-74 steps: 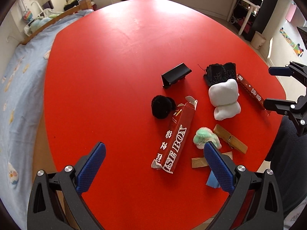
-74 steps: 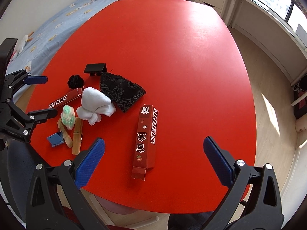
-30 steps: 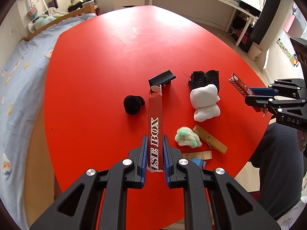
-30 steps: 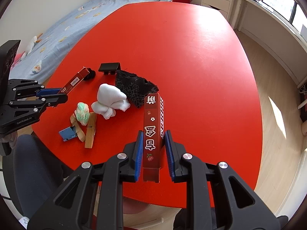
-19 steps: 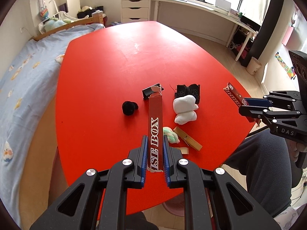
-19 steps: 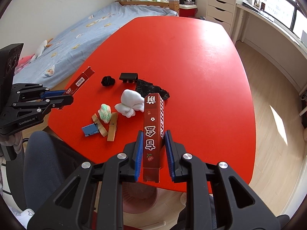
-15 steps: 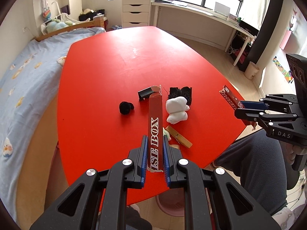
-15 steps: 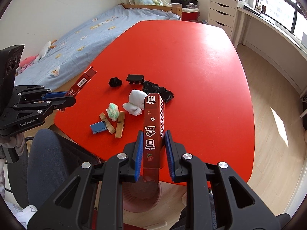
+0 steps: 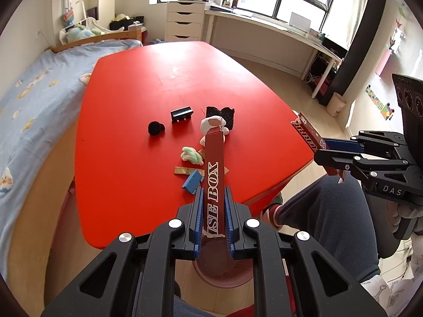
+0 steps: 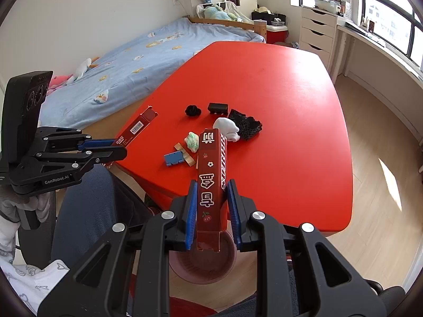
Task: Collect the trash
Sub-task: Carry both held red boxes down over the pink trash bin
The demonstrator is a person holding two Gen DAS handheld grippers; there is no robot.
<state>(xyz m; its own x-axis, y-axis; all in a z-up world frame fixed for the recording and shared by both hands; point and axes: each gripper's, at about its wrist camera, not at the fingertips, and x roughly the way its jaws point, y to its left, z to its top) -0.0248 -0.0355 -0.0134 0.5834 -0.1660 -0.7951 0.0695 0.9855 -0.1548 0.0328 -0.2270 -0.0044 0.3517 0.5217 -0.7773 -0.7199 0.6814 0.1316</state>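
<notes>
Red cardboard fills both grips: each gripper carries one long, torn-open box lifted clear of the table. The left gripper point(image 9: 213, 220) has its blue pads pressed flat against the sides of the left box point(image 9: 214, 177), the one lettered "BOX", which points away toward 12 o'clock. The right gripper point(image 10: 212, 212) clamps the right box point(image 10: 211, 182) in the same way, its open end nearest the camera.

Directly beneath each held box, at 6 o'clock in both views, sits a pink bin point(image 10: 202, 260) on the floor, near the person's knee and just off the near edge of the red table point(image 9: 169, 84). Both boxes appear to hang over its mouth, so the step in hand looks like the drop: carrying is done, letting go is not.

The next move calls for tipping each box end-down over the bin and spreading the jaws, one side at a time if the two long boxes would jam across the opening.

More clutter lies on the table toward 12 o'clock: a green-and-white wad point(image 9: 191, 155), a blue scrap point(image 9: 193, 181), a white crumpled lump point(image 10: 227, 128), a black patterned cloth point(image 10: 246, 126), a black pom-pom point(image 9: 155, 128) and a small black clip-like piece point(image 9: 181, 113). Which of these count as trash I cannot tell.
</notes>
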